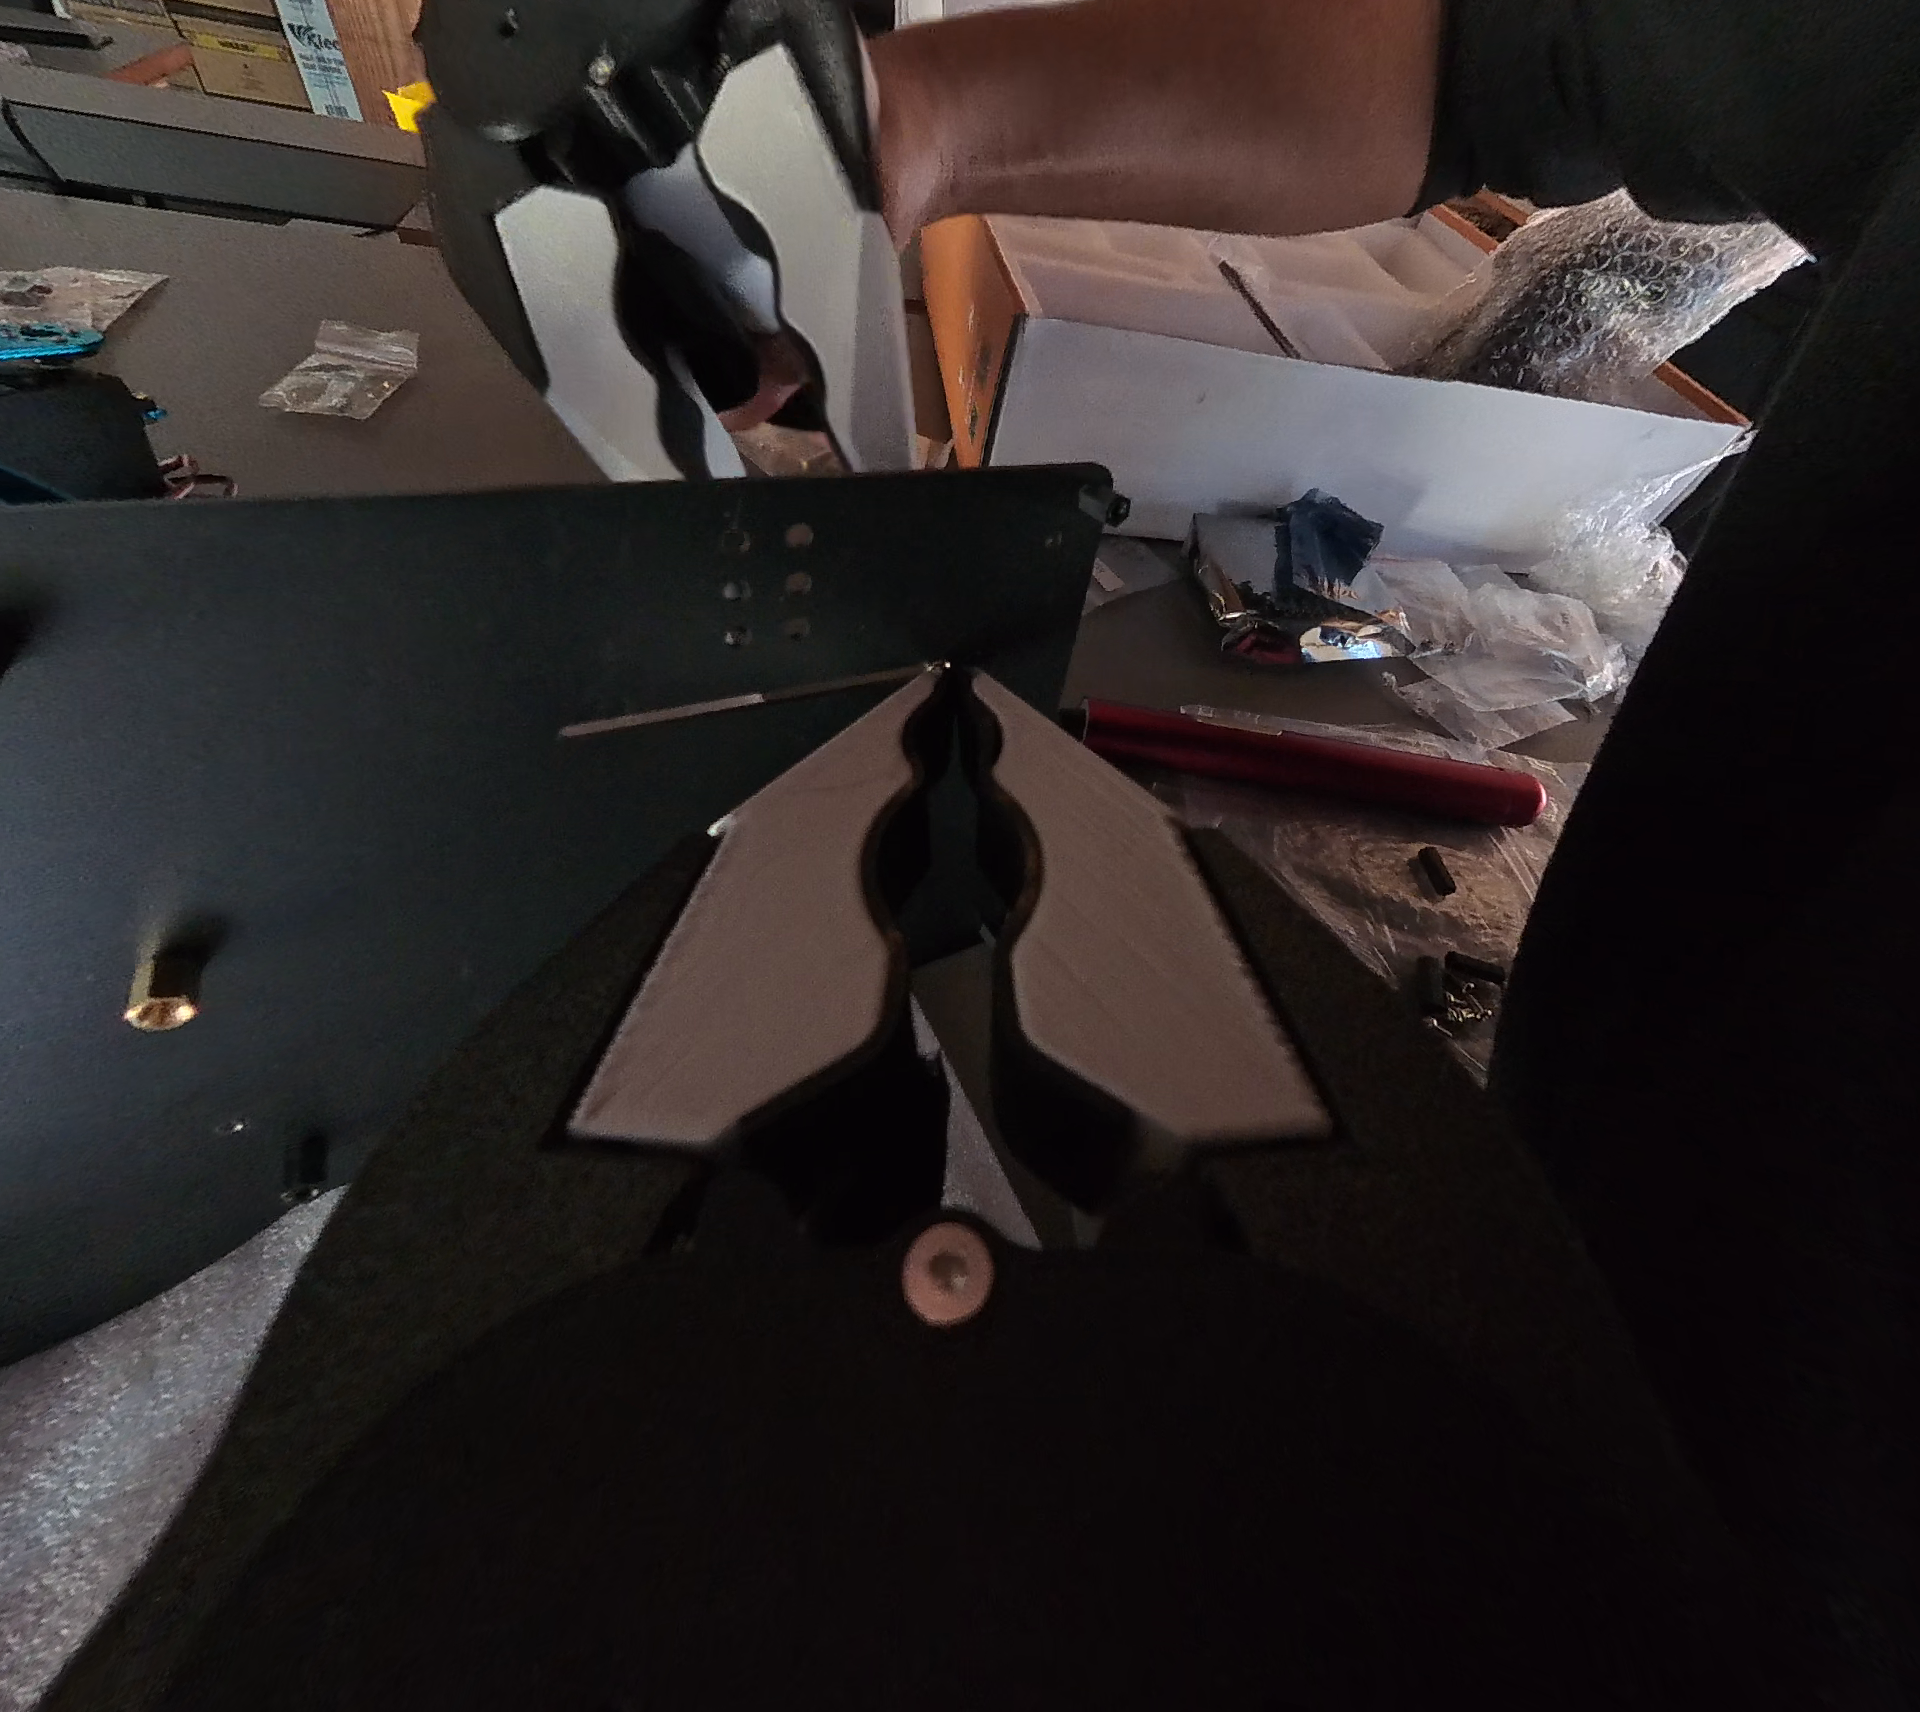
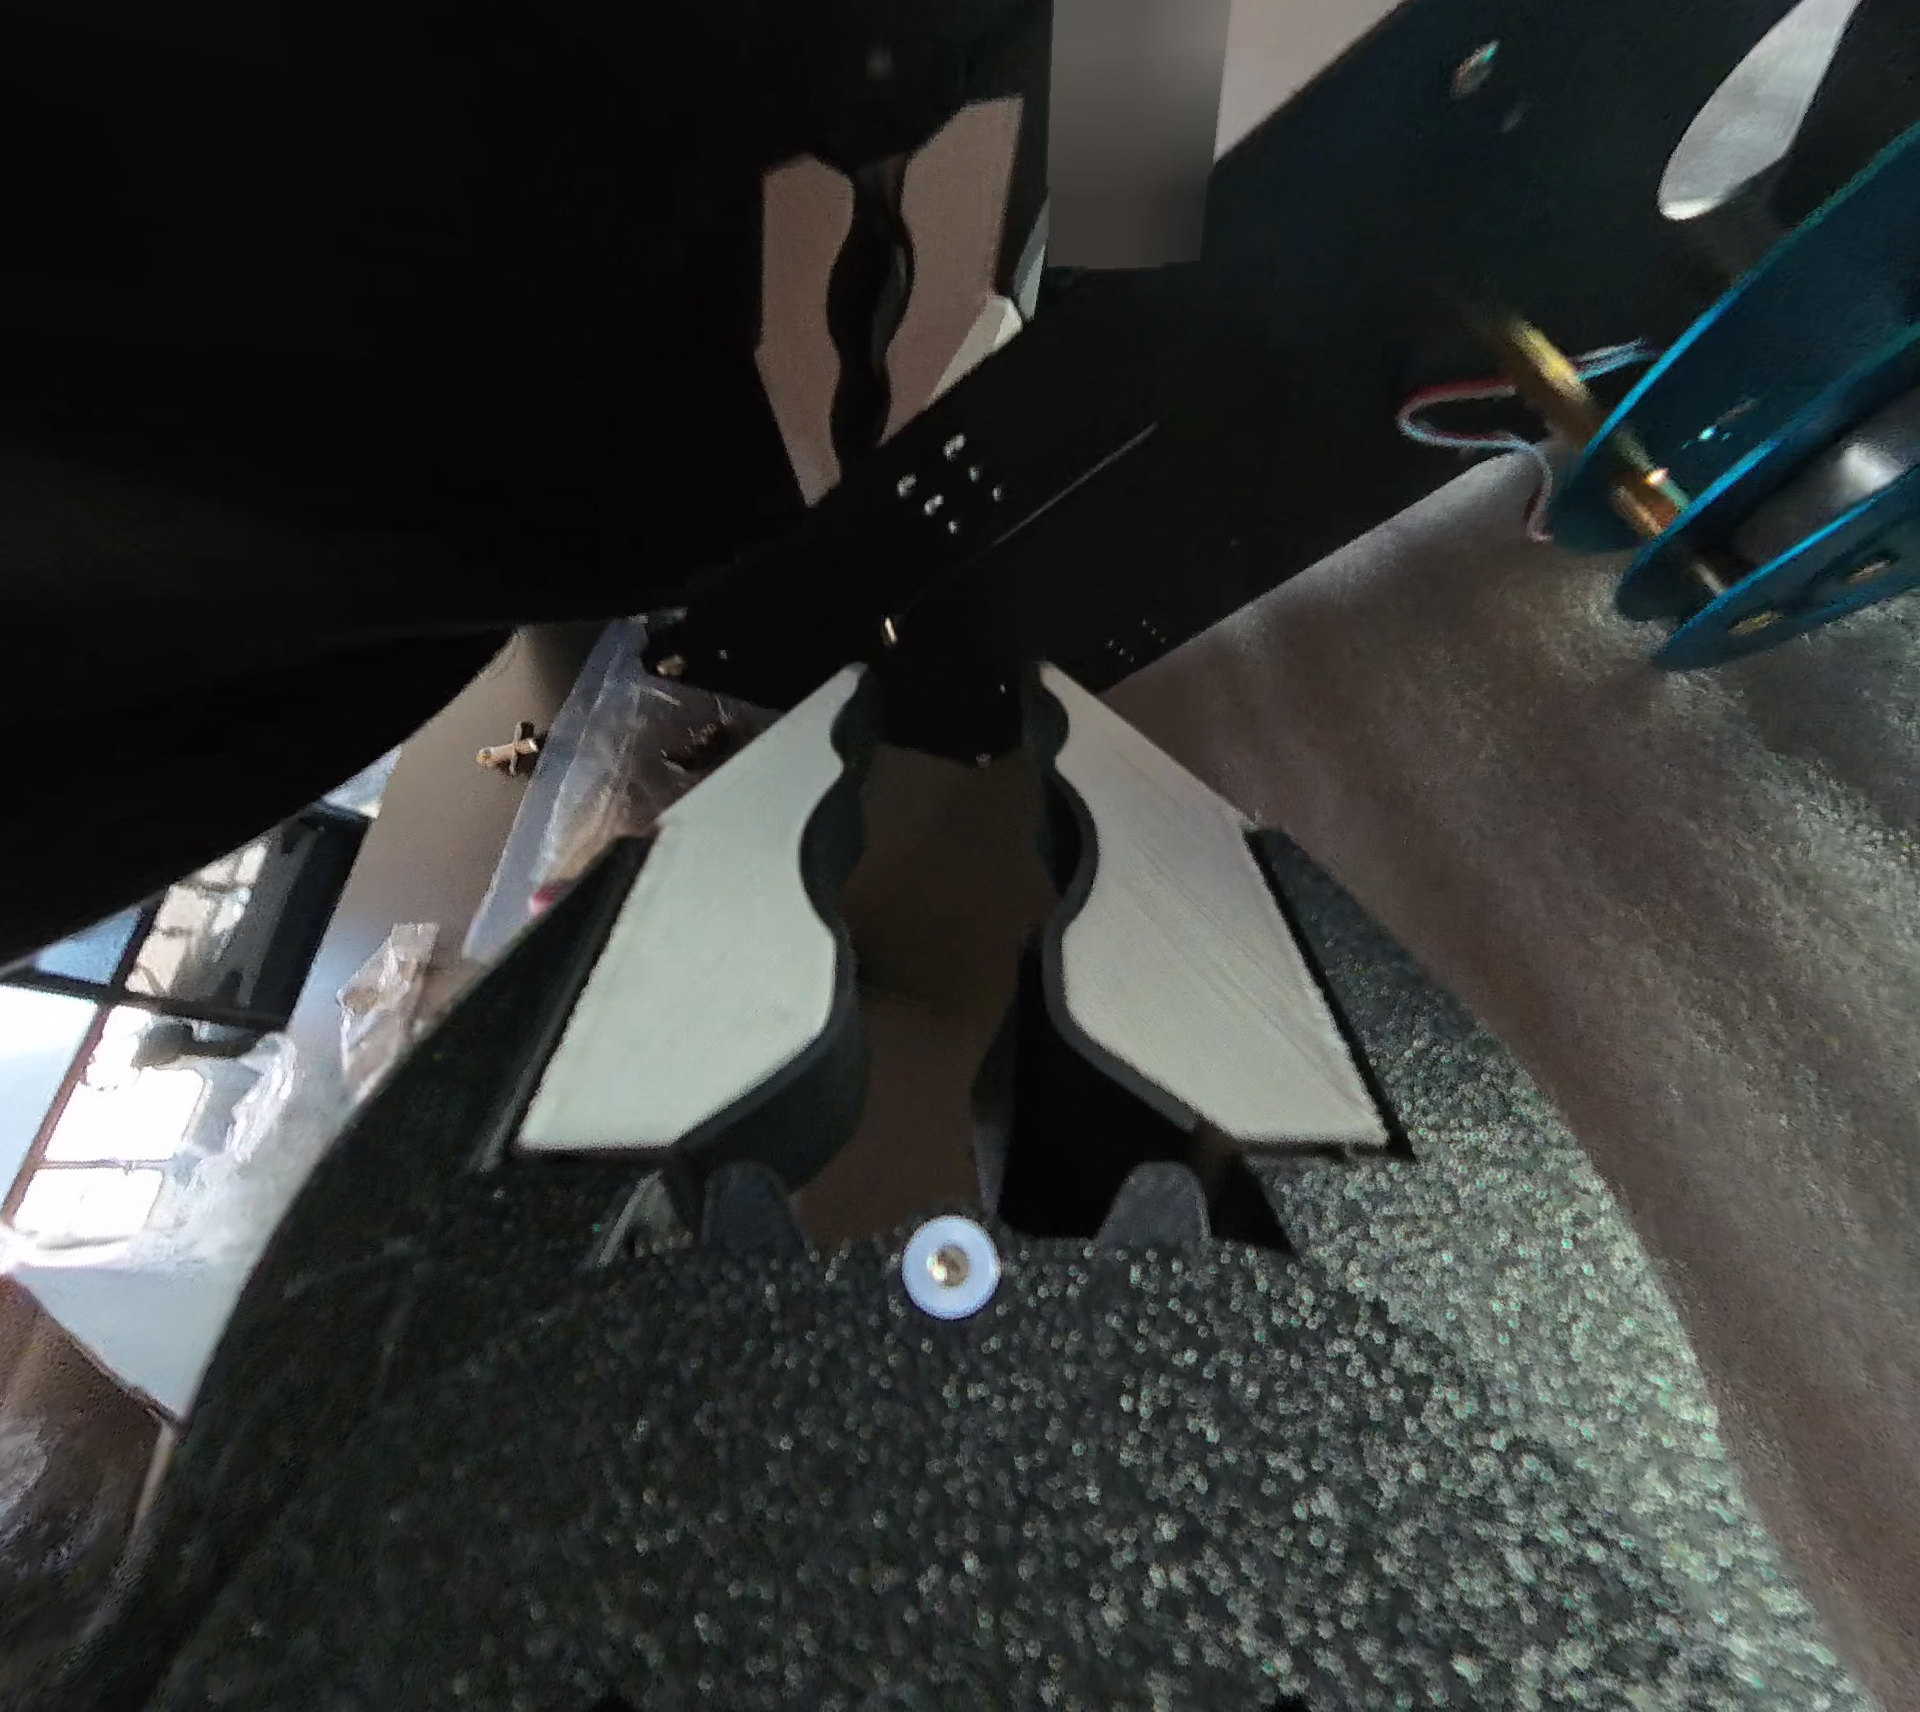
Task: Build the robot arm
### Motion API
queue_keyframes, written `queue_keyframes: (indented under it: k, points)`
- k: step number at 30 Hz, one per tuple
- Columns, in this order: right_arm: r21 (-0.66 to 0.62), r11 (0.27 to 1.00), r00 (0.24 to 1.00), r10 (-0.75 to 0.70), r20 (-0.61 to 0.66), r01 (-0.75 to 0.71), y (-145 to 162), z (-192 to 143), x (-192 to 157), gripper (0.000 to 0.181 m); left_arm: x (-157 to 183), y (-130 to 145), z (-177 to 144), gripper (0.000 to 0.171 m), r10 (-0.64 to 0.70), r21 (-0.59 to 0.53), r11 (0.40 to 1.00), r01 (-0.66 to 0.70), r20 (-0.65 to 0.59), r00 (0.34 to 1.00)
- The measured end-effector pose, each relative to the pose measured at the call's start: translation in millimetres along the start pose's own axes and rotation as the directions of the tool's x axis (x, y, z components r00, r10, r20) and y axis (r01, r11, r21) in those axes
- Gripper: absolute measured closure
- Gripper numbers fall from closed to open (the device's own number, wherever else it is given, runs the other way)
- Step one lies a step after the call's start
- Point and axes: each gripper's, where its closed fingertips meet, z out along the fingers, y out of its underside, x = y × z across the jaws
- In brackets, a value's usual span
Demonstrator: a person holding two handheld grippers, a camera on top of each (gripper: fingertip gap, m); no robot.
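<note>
A flat black plate (image 1: 416, 727) with small holes, a thin slot and a brass standoff (image 1: 161, 987) is held up off the table. My left gripper (image 1: 951, 680) rests on its top face, shut, with a tiny brass fastener (image 1: 941, 668) glinting at its tips. It also shows in the right wrist view (image 2: 868, 447), pressed on the plate (image 2: 1299, 312). My right gripper (image 2: 951, 696) is shut on the plate's edge. In the left wrist view the right gripper (image 1: 758, 436) reaches down behind the plate's far edge, held by a person's arm.
A white and orange box (image 1: 1351, 436) with bubble wrap (image 1: 1590, 291) stands behind right. A red pen-like tool (image 1: 1299, 763), plastic bags (image 1: 1455, 634) and small black parts lie right of the plate. Blue discs (image 2: 1766, 415) with brass posts and wires sit nearby. Grey foam (image 1: 104, 1402) lies below. My two grippers' fingertips are within a few centimetres of each other.
</note>
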Motion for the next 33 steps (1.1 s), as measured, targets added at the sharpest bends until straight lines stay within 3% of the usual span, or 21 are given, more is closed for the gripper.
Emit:
queue_keyframes:
  k: [1, 4, 9, 12, 17, 23, 28, 31, 33]
  points:
    - [-0.027, 1.0, 1.0, -0.007, -0.004, 0.007, 4, 3, 0, 0.151, 0, 0, 0, 0.171, 0.002, 0.0, 1.0, -0.002, 0.0, 1.0]
    - [-0.035, 0.999, 1.0, 0.004, -0.007, -0.004, 7, 2, 2, 0.152, 0, 0, 0, 0.171, -0.001, 0.001, 1.0, 0.001, -0.001, 1.0]
    - [-0.088, 0.994, 0.983, 0.052, -0.176, -0.068, 14, -29, 24, 0.155, 0, 0, 0, 0.171, 0.011, 0.003, 1.0, -0.011, 0.004, 1.0]
    - [-0.085, 0.99, 0.962, 0.084, -0.258, -0.11, 0, -42, 18, 0.156, 1, 0, 0, 0.171, 0.032, 0.002, 0.999, -0.032, 0.012, 0.999]
    - [-0.069, 0.959, 0.857, 0.211, -0.471, -0.275, -11, -75, 0, 0.15, 1, 0, 0, 0.171, 0.073, 0.005, 0.997, -0.073, 0.006, 0.997]
    - [0.282, 0.93, 0.723, 0.363, -0.588, -0.237, -54, -87, -51, 0.148, 2, 0, -1, 0.171, 0.089, 0.004, 0.996, -0.089, -0.01, 0.996]
    - [0.503, 0.841, 0.535, 0.523, -0.664, -0.197, -44, -61, -92, 0.141, -1, -9, -6, 0.171, 0.083, 0.055, 0.995, -0.083, 0.006, 0.997]
    - [0.642, 0.762, 0.444, 0.606, -0.66, -0.086, -36, -36, -104, 0.142, -6, -16, -13, 0.171, 0.085, 0.071, 0.994, -0.086, 0.018, 0.996]
    - [0.724, 0.69, 0.333, 0.679, -0.654, 0.016, -22, -31, -96, 0.143, -11, -21, -22, 0.171, 0.069, 0.078, 0.994, -0.071, 0.022, 0.997]
